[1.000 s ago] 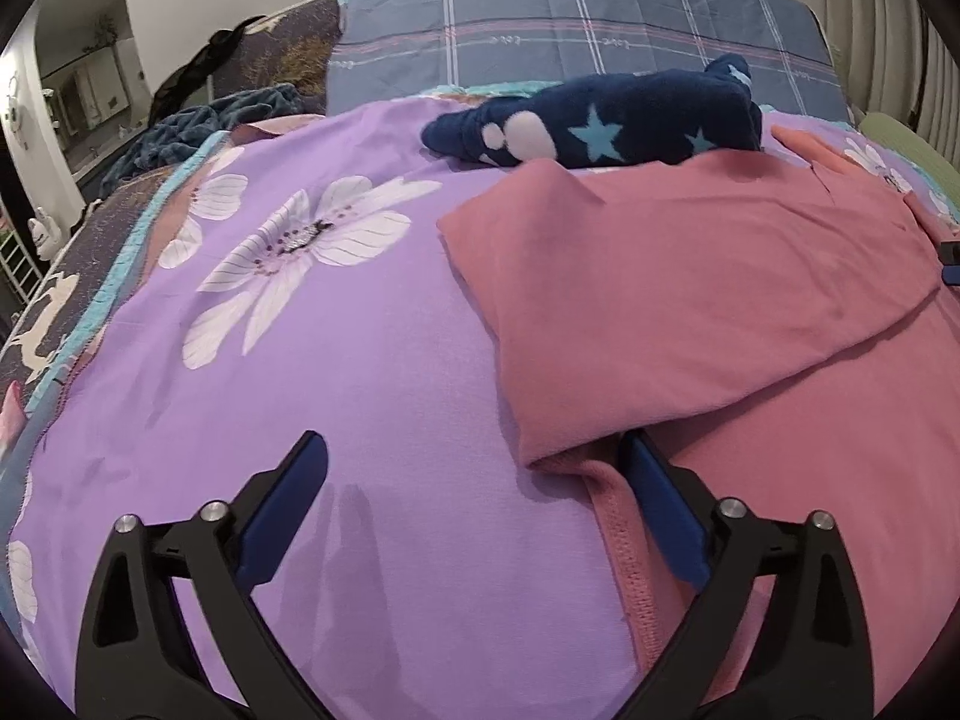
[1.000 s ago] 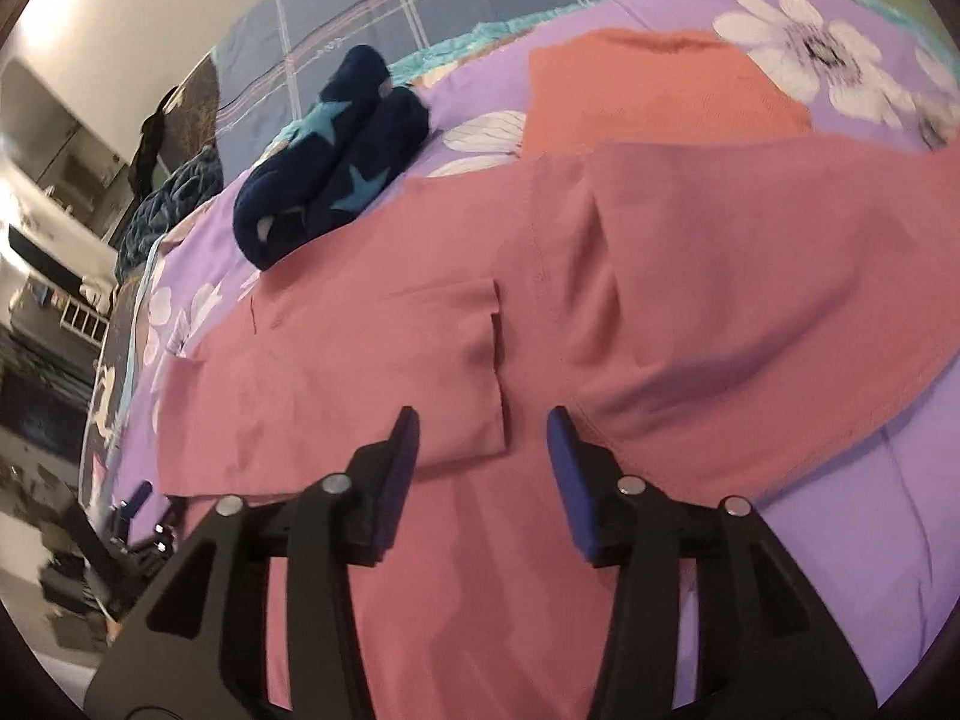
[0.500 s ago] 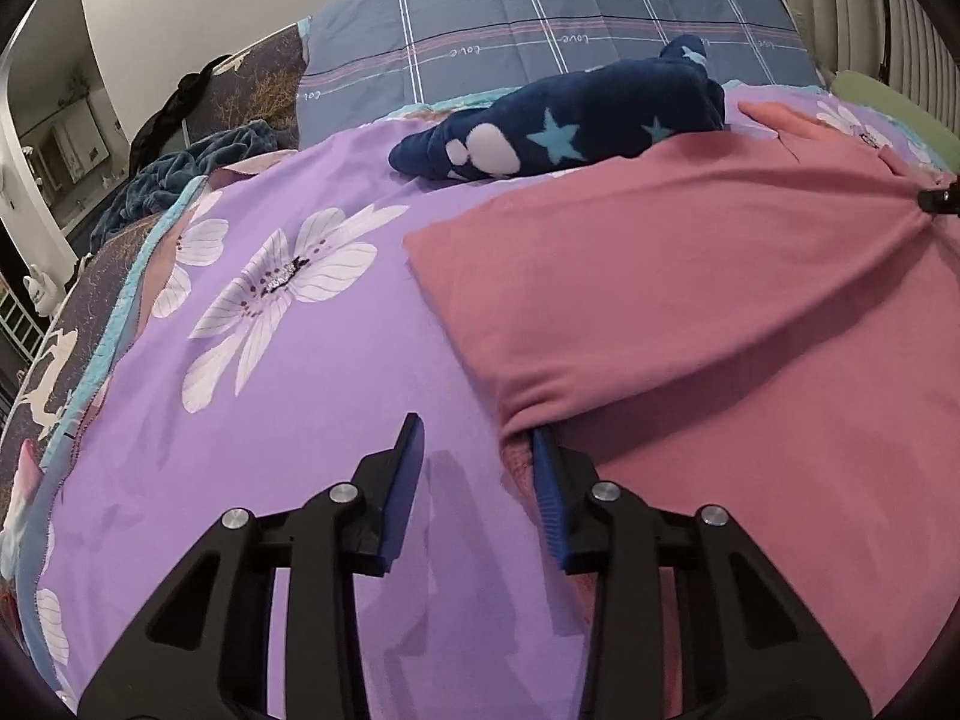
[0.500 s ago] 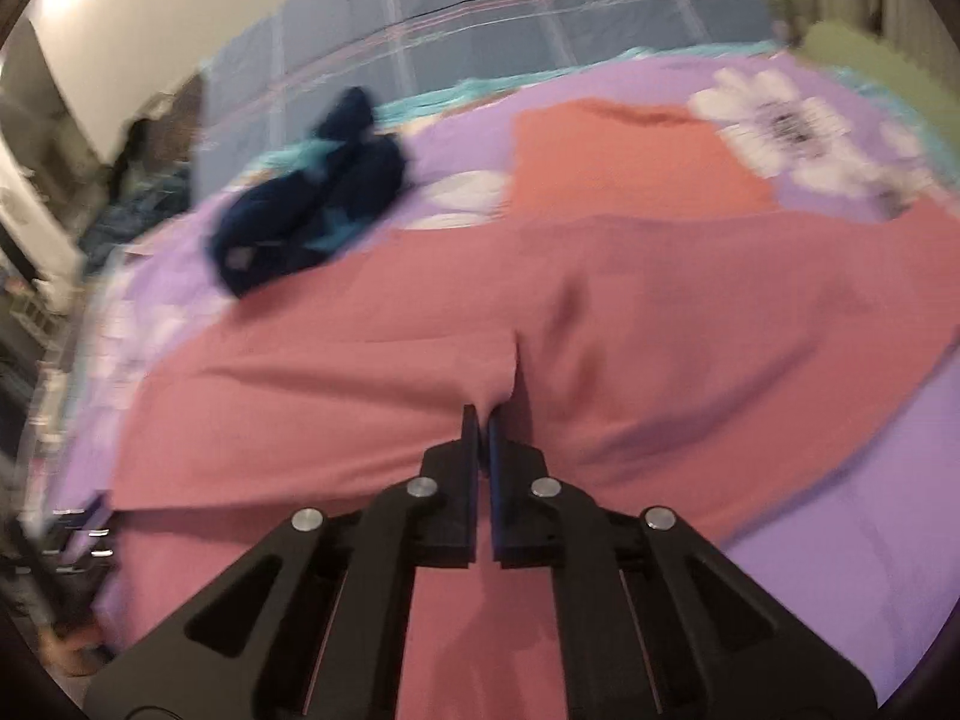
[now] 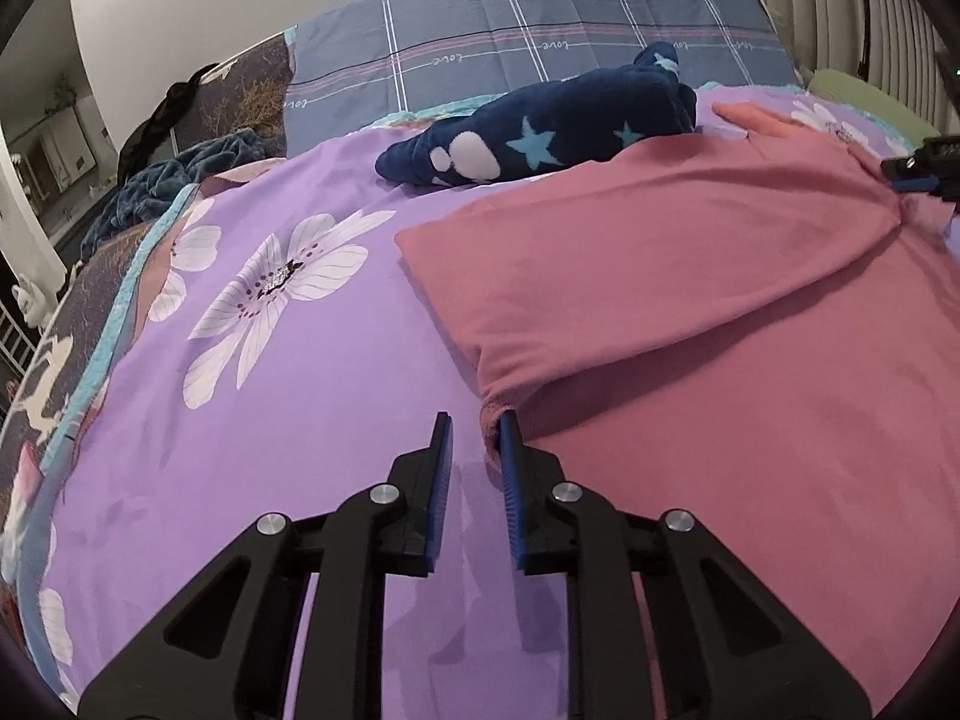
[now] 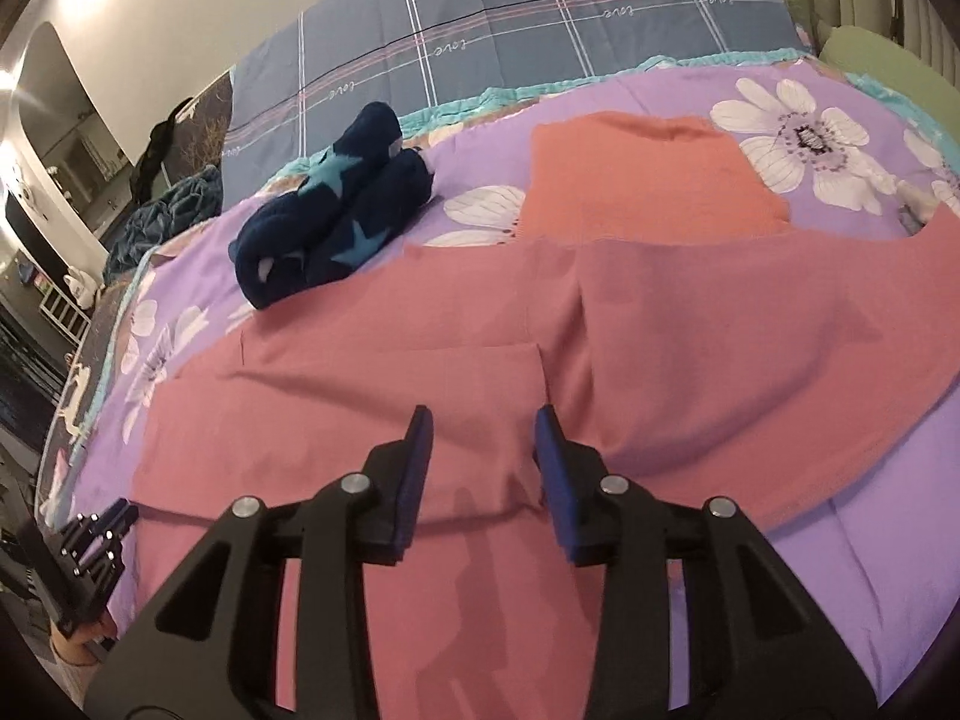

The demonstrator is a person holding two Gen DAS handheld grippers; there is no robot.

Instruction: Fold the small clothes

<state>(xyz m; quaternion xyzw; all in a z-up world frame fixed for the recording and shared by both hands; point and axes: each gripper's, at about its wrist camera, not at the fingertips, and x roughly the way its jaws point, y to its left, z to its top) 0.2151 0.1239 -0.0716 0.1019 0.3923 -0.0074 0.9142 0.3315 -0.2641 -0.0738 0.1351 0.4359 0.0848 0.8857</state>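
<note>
A pink garment (image 5: 690, 276) lies spread on the purple floral bed, its upper part folded over the lower. My left gripper (image 5: 477, 420) sits at the garment's left hem. Its jaws are closing; a bit of hem lies by the right pad, and a gap still shows. In the right wrist view the pink garment (image 6: 420, 420) fills the middle. My right gripper (image 6: 483, 417) hovers over a folded flap edge. Its jaws are opening and the pads press on nothing. A rolled navy star-print garment (image 6: 336, 204) and a folded orange garment (image 6: 642, 174) lie beyond.
The purple floral sheet (image 5: 270, 390) covers the bed, with a blue plaid pillow (image 5: 540, 42) at its head. A dark teal blanket (image 5: 174, 180) is heaped at the far left edge. A green cushion (image 6: 870, 60) sits at the right. The room drops away to the left.
The left jaws narrowed from wide apart to a small gap at the hem. The right jaws shut on the fold, then parted again, and the flap lies flat.
</note>
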